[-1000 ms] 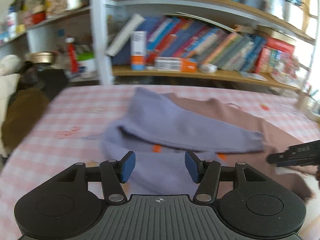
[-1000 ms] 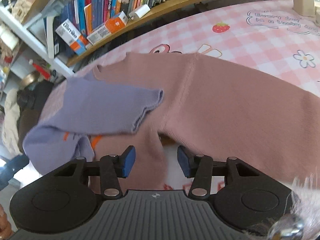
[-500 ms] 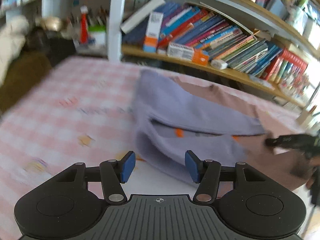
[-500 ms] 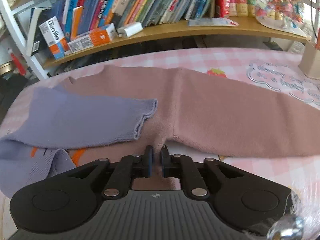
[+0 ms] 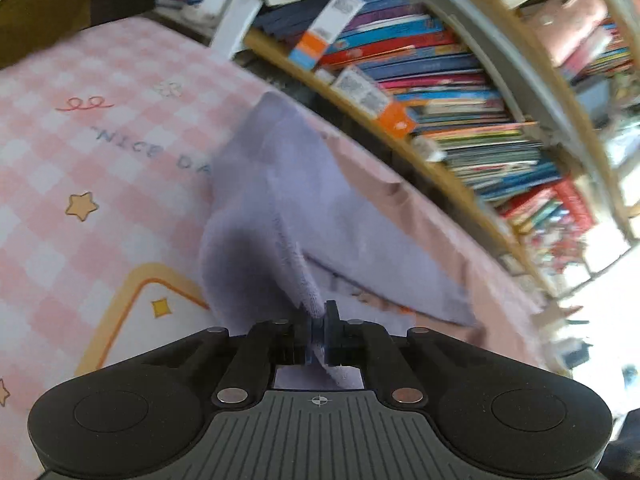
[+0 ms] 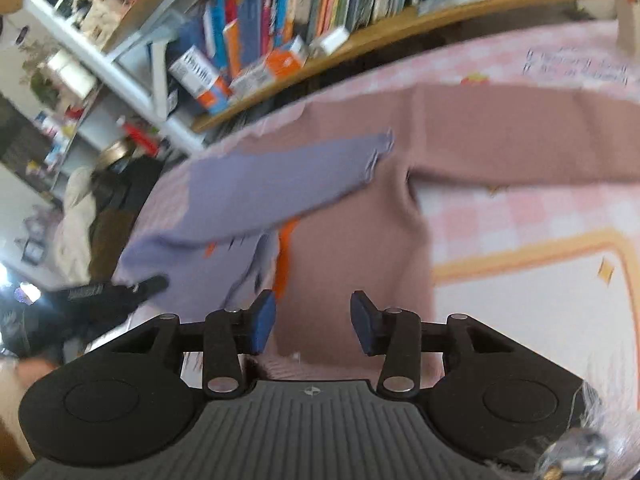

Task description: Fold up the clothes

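The surface (image 5: 80, 152), spread with a pink checked cloth printed with stars and lettering, gives the widest open room: in the left wrist view the whole stretch left of the clothes is bare, and in the right wrist view a bare patch with an orange-bordered panel lies to the right. The far side is tighter, since a bookshelf (image 6: 280, 40) packed with books and boxes runs close behind the far edge, so a swing that way risks catching the shelf lip. The brown garment (image 6: 500, 136) lies spread flat across the middle with a long sleeve reaching right; it looks like soft, light knit that will drape and drag rather than hold shape, best taken at a hem or cuff. The lilac garment (image 5: 320, 216) lies half over the brown one's left part, one sleeve laid across it, its ribbed cuff (image 6: 380, 152) pointing toward the brown armpit. It too reads as limp knit, not slippery, likely to sag from a single hold, so a second hold along the same edge would probably keep a fold straight. The left gripper (image 5: 319, 334) is closed on a ridge of the lilac edge, which tents up to its pads. The right gripper (image 6: 312, 322) is opening, its jaws apart over the brown hem with nothing between them.
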The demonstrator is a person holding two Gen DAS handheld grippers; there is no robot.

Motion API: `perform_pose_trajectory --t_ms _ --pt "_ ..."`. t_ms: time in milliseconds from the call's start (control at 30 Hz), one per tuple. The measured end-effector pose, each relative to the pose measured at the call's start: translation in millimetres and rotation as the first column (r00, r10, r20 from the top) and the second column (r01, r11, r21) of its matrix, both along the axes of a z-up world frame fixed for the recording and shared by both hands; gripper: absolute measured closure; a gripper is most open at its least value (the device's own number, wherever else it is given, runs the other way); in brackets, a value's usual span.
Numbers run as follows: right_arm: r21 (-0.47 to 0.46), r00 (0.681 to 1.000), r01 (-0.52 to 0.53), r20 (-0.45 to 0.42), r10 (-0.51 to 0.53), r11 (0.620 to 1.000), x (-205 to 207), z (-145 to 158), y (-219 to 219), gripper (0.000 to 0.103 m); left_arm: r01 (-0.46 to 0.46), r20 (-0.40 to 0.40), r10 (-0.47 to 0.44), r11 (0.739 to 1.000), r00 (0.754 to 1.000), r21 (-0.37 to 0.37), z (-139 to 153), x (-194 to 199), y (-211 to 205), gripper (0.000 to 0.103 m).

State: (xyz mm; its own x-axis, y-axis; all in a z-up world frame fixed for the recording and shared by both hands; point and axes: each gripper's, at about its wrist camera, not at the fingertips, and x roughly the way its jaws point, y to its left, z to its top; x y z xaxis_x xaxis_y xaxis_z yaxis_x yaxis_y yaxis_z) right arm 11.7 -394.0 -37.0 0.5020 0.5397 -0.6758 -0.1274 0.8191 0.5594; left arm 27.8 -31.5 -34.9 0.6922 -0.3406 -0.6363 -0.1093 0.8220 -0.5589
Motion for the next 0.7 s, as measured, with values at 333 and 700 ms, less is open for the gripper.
perform_pose_trajectory --t_ms 333,700 --pt "-0.146 0.982 -0.173 -0.102 0.159 0.974 -45 -7 15 0.063 0.133 -0.160 -0.098 0.965 0.982 0.226 8 -29 80 0.098" --pt "-0.454 1.000 0.020 0.012 -0.016 0.891 -37 -2 36 0.066 0.210 -0.129 -0.166 0.787 0.978 0.580 29 -29 50 0.082"
